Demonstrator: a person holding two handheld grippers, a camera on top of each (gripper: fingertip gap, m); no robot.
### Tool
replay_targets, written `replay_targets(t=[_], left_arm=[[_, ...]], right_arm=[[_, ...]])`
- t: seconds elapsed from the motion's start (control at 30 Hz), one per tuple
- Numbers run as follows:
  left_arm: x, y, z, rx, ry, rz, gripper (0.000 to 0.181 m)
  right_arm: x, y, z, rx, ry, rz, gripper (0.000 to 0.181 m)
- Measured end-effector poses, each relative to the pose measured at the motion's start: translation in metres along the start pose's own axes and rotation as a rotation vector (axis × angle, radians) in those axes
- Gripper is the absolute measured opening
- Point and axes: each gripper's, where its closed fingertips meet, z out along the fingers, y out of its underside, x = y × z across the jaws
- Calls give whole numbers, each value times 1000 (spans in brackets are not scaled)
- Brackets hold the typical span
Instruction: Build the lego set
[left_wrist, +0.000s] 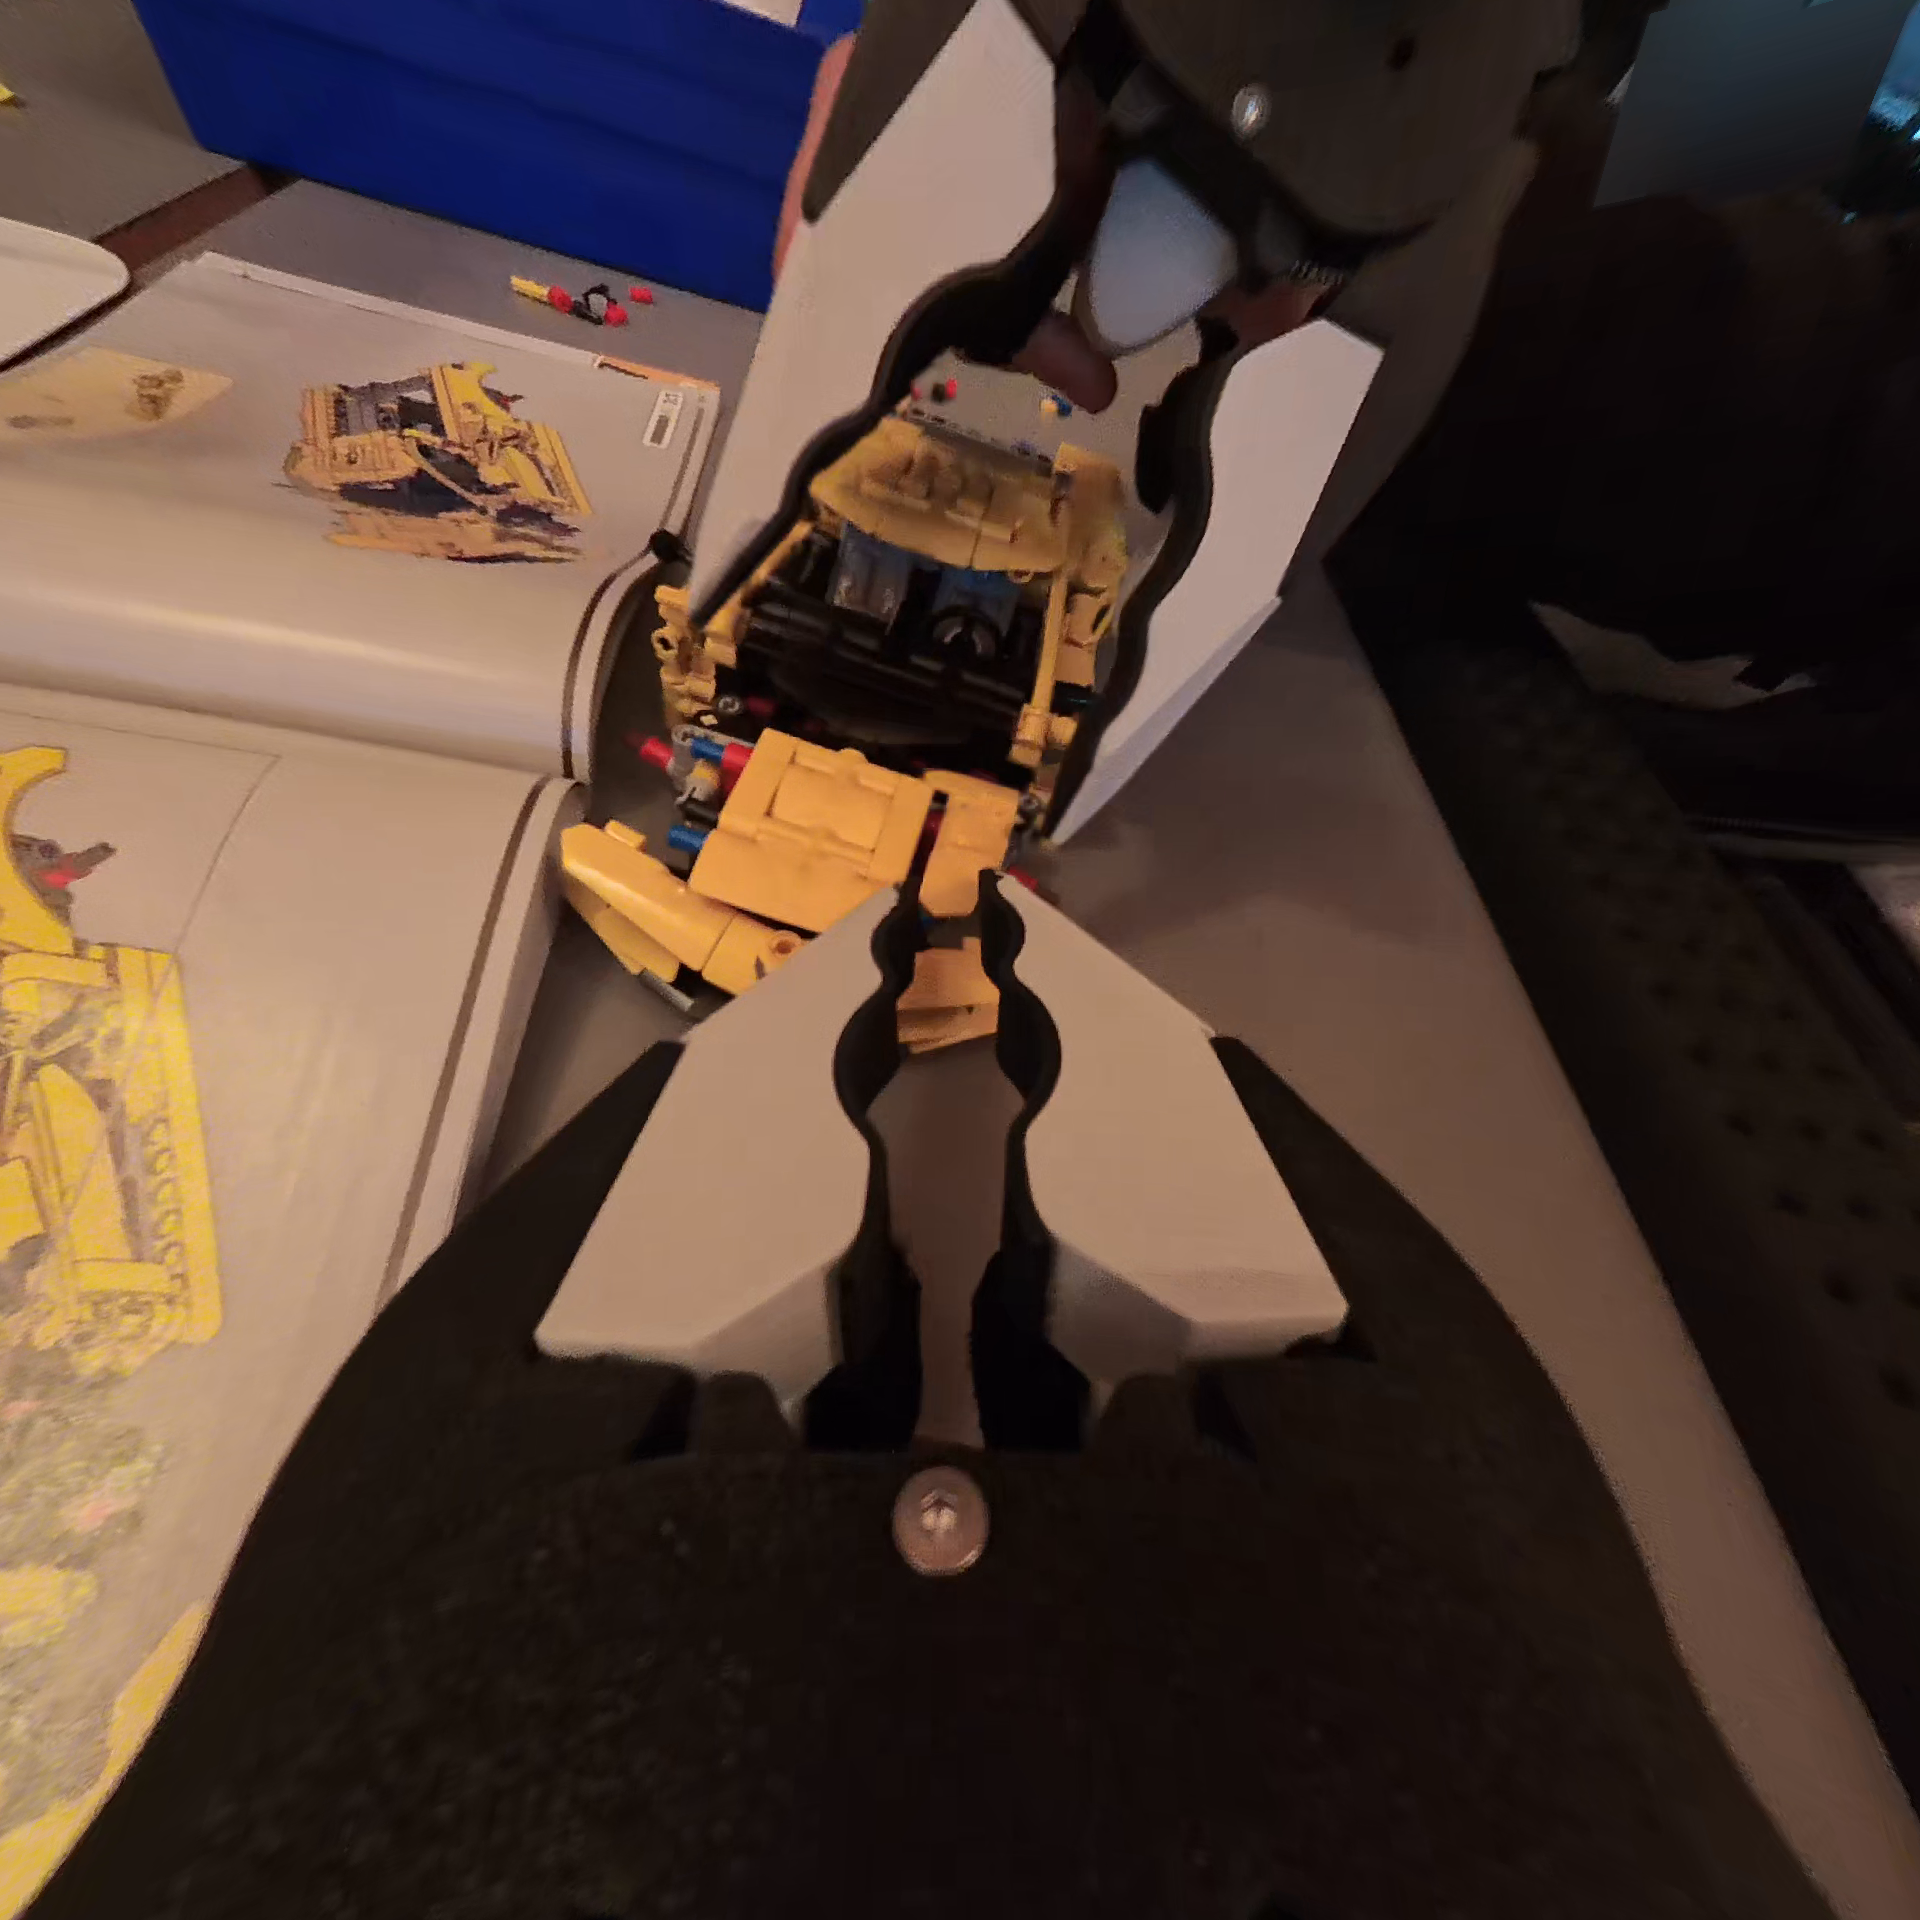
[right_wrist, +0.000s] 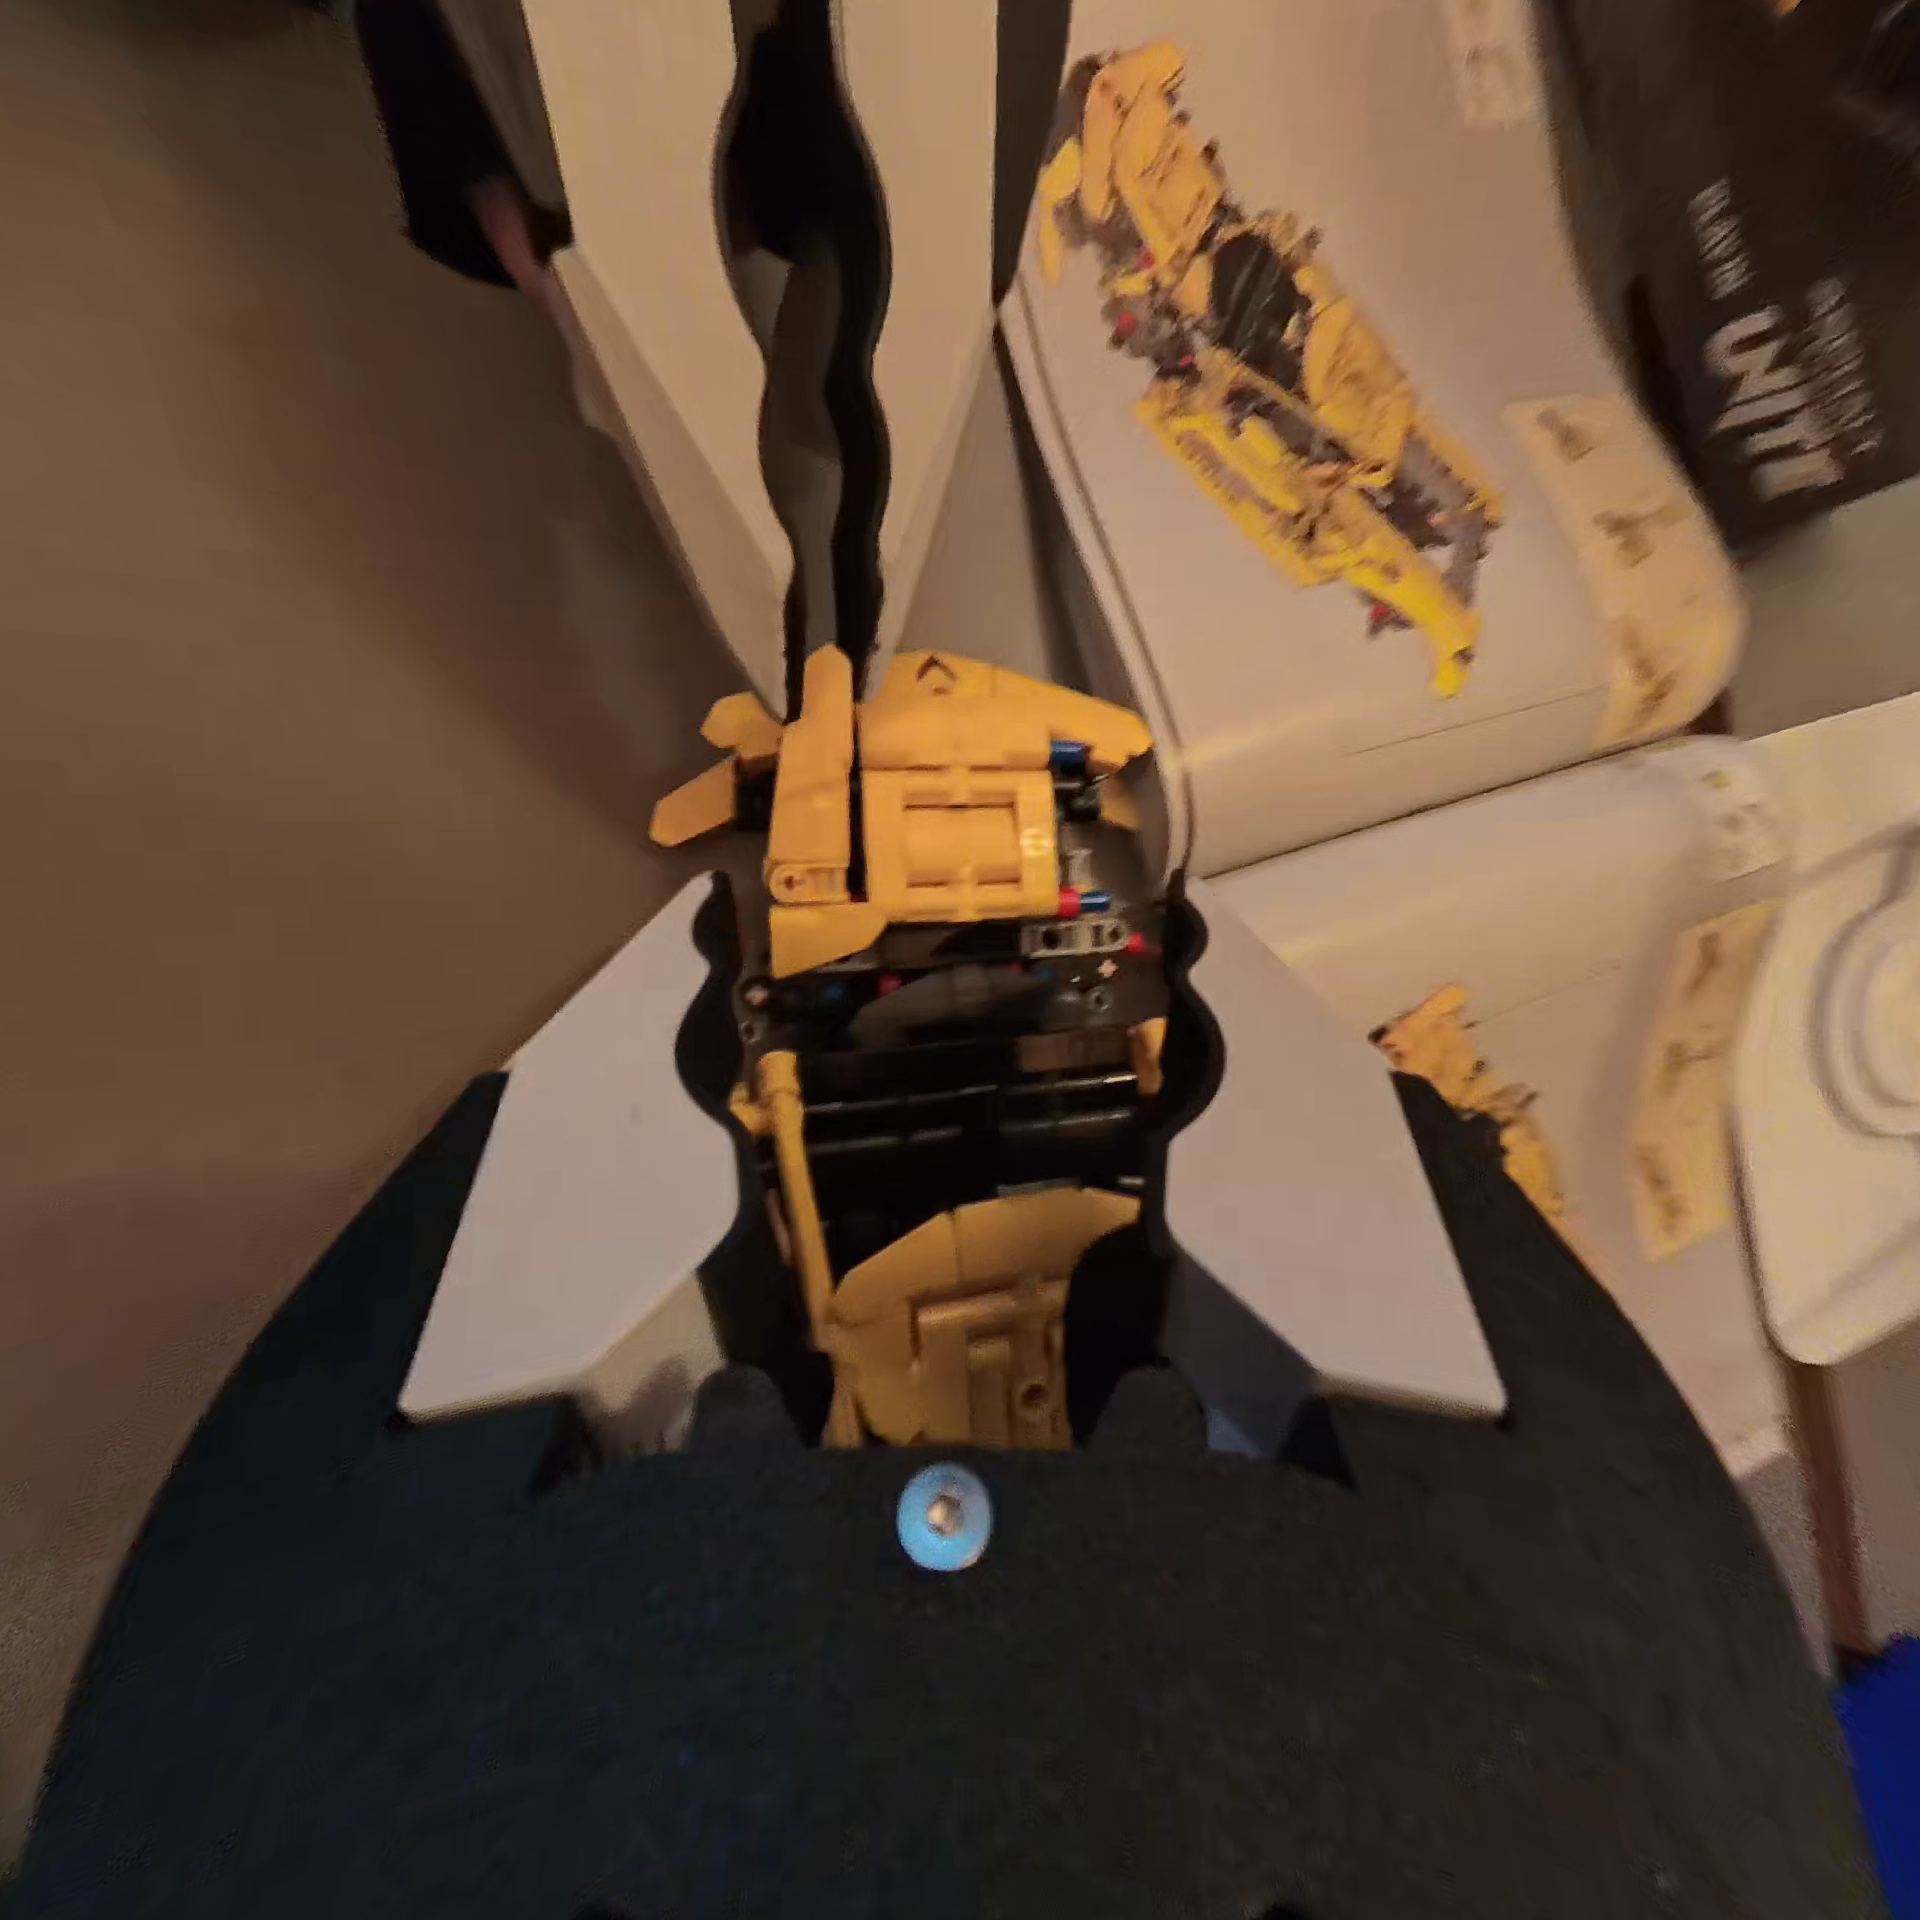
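Two tools are in my hands, one model, one open instruction booklet, one blue box.

My right tool (right_wrist: 951, 904) is clamped across the lego model (right_wrist: 935, 935), its two pale wedge-shaped fingers (right_wrist: 582, 1174) with wavy black foam pads pressed against the black sides of the chassis. My left tool (left_wrist: 948, 899) is nearly closed, its tips pinching a narrow yellow panel at the model's front end; whether anything separate sits between the tips, I cannot tell.

The model is a vehicle of hard glossy plastic: yellow curved body panels, a black ribbed beam frame in the middle, small red and blue pins showing at the joints. It is held between both tools just above the grey table (left_wrist: 1299, 935), beside the booklet's edge.

The instruction booklet (left_wrist: 343, 623) lies left of the model, its matte pages printed with yellow machine drawings. Beyond the booklet, a small cluster of loose pieces (left_wrist: 587, 298), red, black and yellow, lies before the blue box (left_wrist: 499, 114).
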Motion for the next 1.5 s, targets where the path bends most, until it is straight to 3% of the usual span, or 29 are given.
replay_targets(t=[0.07, 0.3, 0.57, 0.7, 1.03, 1.17, 1.33, 1.5], left_arm=[[2, -1, 2, 6, -1, 14, 11], [2, -6, 4, 18, -13, 15, 11], [15, -13, 7, 50, 26, 20, 11], [7, 1, 9, -22, -21, 53, 11], [6, -4, 9, 13, -31, 56, 10], [6, -4, 10, 13, -40, 69, 11], [5, -4, 9, 8, -44, 73, 10], [4, -2, 8, 2, -48, 71, 11]], right_arm=[[2, 1, 3, -24, 11, -36, 76], [-8, 20, 12, -162, -158, -32, 76], [-15, 13, 11, -211, -228, -39, 81], [-15, 21, 11, -234, -238, -35, 78], [-13, 19, 12, -266, -242, -20, 77], [-4, 8, 11, -236, -169, -54, 78], [-5, 15, 19, -302, -183, -65, 82], [-9, 16, 20, -301, -213, -63, 72]])
